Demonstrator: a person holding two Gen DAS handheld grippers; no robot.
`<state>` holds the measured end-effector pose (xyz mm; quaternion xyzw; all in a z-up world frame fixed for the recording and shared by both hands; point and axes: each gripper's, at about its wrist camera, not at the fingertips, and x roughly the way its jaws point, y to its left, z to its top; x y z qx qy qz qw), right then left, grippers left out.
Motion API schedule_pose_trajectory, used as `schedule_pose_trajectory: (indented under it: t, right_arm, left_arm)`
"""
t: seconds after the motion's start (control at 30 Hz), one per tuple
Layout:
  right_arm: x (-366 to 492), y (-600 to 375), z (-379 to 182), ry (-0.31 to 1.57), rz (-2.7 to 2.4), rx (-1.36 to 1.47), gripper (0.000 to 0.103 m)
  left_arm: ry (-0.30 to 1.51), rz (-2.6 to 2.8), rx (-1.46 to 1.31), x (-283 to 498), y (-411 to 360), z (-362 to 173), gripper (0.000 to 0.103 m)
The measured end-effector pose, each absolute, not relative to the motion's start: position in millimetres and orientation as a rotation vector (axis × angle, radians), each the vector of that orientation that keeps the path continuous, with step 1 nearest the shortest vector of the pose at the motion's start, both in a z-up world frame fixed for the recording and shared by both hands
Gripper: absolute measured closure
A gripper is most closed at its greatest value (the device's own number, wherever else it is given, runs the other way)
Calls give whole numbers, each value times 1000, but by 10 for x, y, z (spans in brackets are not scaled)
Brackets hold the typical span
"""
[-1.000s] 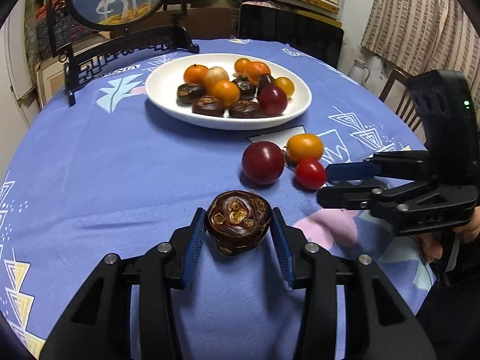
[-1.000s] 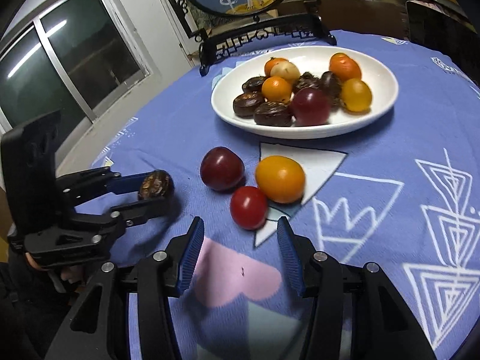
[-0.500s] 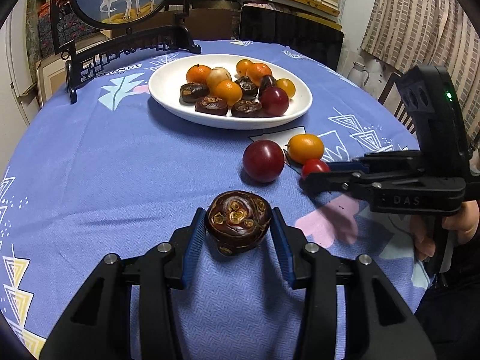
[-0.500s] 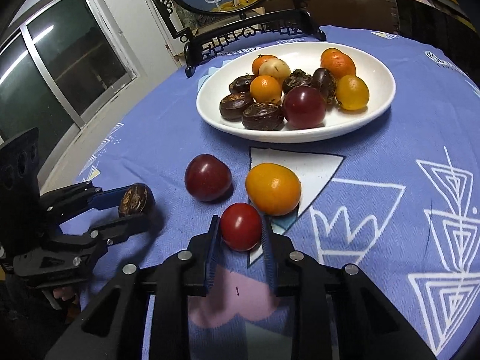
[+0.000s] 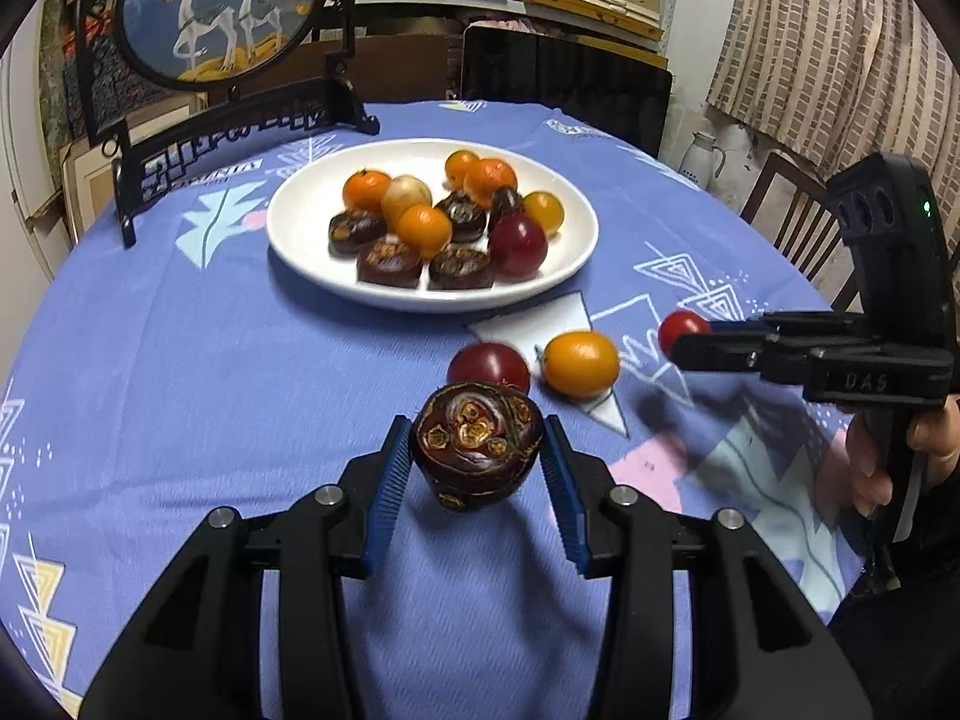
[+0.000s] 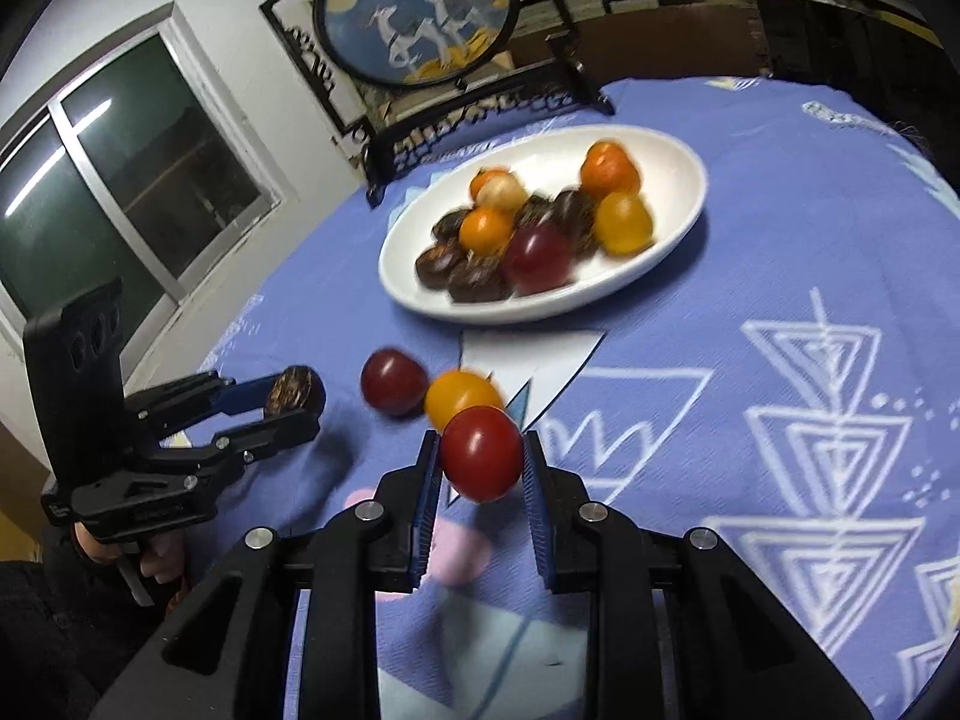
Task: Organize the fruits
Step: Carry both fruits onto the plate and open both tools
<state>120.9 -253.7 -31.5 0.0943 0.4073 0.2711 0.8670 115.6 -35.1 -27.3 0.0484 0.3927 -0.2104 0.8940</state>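
My left gripper [image 5: 477, 459] is clamped on a dark brown, glossy round fruit with yellow-spotted top [image 5: 477, 447], blue ribbed pads pressing both its sides, held above the blue patterned tablecloth [image 5: 180, 372]. My right gripper [image 6: 480, 456] is clamped on a small red cherry tomato [image 6: 482, 452], lifted off the cloth; from the left wrist view that tomato [image 5: 681, 327] pokes out at the tip of the right gripper [image 5: 684, 342], right of the loose fruit.

Just beyond my left gripper's load, still on the cloth: a dark red round tomato [image 5: 489, 366] and an orange-yellow oval tomato [image 5: 581, 363], just beside each other, near a white triangle print. In the right wrist view the orange one [image 6: 463, 397] sits right behind my held red tomato, the dark red one [image 6: 393, 381] to its left, the left gripper [image 6: 294, 399] further left.

Farther off, a white oval ceramic plate [image 5: 300, 240] holds a pile of orange, yellow, dark red and dark brown fruits. Behind the plate, a round painted deer screen in a black carved stand [image 5: 222, 6] at the table's far edge. Right wrist view is motion-blurred.
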Motion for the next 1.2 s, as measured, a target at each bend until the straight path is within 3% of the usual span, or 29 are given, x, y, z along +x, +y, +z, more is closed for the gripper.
schedule_pose_trajectory:
  t: [0.47,0.93,0.97,1.03,1.1,1.2]
  right_arm:
    - [1834,-2703,60,774,556,225,76]
    - [2900,-2368,17,826,547,241,74]
    - [2946,-2352,10,826,543,242,74]
    - [2958,-2353,13,819,548,257,69]
    - [2917,-2356,31,804,547,251,68]
    - [2790,-2399,45,796,547,249,68]
  left_arm:
    - [773,-415,111,1723,-502,-103,60]
    - [771,-379,125,2696,-779,-94,60]
    - [779,-366,113,2743,-768,-113,59]
    - [778,-356,86,2767,-726,-111,46]
    - [753,-344,82,2713,-681,-67,40]
    - [733,-349,79,2597,-618,9,37]
